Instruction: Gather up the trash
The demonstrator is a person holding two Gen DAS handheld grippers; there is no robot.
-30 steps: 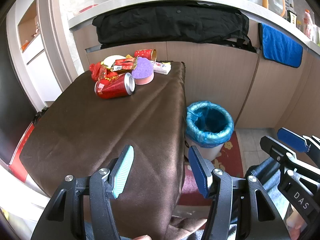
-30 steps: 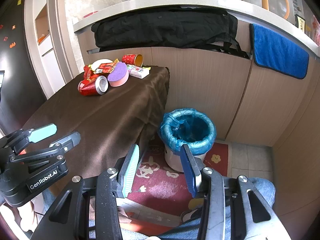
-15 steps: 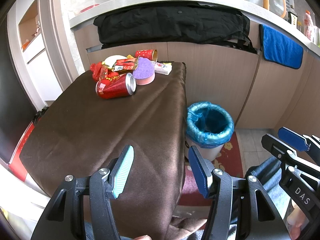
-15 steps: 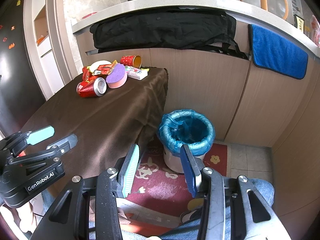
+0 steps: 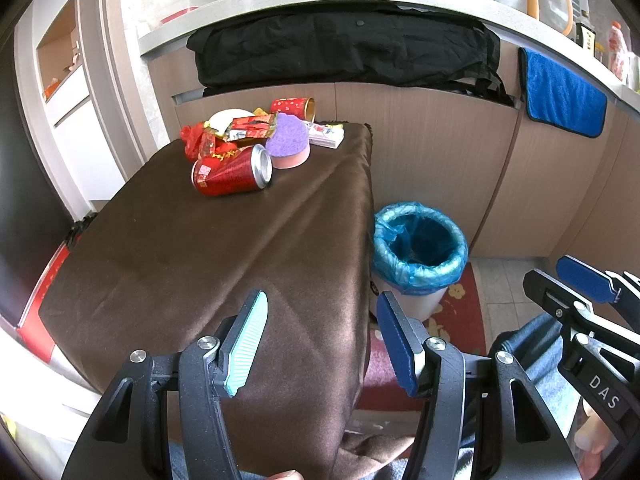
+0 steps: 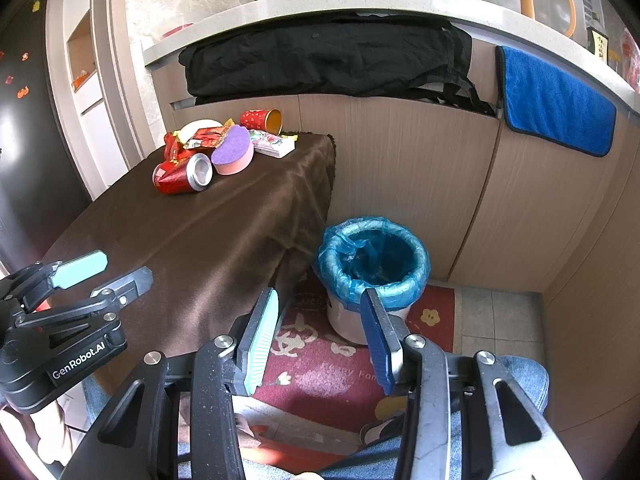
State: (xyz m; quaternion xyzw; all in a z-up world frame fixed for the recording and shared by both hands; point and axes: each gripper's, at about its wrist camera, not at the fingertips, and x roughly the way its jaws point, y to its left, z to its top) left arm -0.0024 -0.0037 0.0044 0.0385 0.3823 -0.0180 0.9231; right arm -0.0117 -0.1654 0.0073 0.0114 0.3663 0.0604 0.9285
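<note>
From your left wrist, your left gripper (image 5: 320,340) is spread over the desk (image 5: 200,260); the trash pile with a red can (image 5: 232,170) sits at the far end. From your right wrist, your right gripper (image 6: 320,340) is spread and holds nothing; the blue-lined bin (image 6: 374,268) stands on the floor just beside the desk edge, contents unclear.

Both wrist cameras looked forward from the near end: the left over the tabletop (image 5: 200,248), the right lower beside it. Both shared the trash pile at 11 o'clock and the bin (image 6: 374,256).
</note>
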